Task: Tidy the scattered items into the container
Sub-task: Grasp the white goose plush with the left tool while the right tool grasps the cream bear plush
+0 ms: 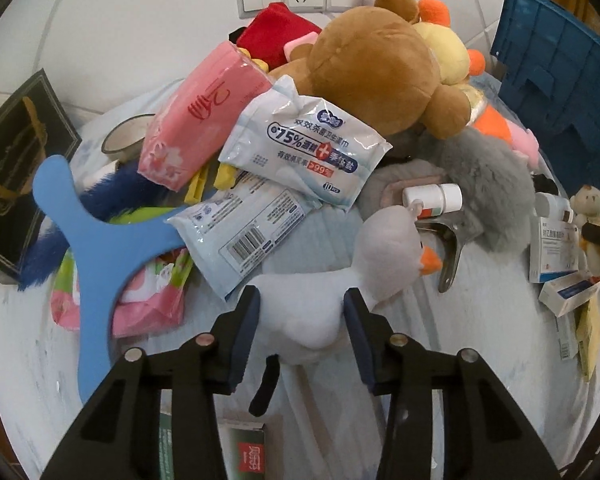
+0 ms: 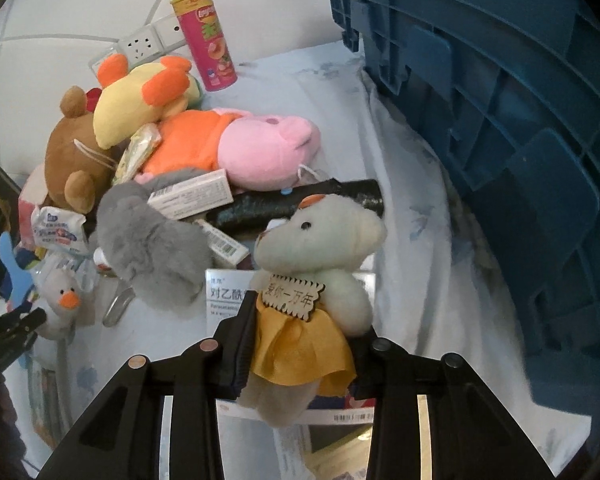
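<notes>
My left gripper (image 1: 302, 312) is shut on a white plush goose (image 1: 320, 292) with an orange beak, gripping its body at the near edge of the pile. My right gripper (image 2: 304, 344) is shut on a small cream teddy bear (image 2: 320, 248) in a yellow skirt with a wooden tag, held just above medicine boxes. The blue plastic crate (image 2: 500, 120) stands close on the right; it also shows in the left wrist view (image 1: 560, 80). The goose also shows in the right wrist view (image 2: 62, 300), with the left gripper at the far left.
The pile on the white cloth holds a brown bear (image 1: 376, 68), a yellow duck plush (image 2: 140, 100), a pink pig (image 2: 268, 152), a grey plush (image 2: 148, 244), wipes packs (image 1: 304, 148), a pink tissue pack (image 1: 204, 116), a blue plastic piece (image 1: 96, 248), medicine boxes (image 1: 552, 252) and a chips can (image 2: 206, 40). A black box (image 1: 16, 172) stands left.
</notes>
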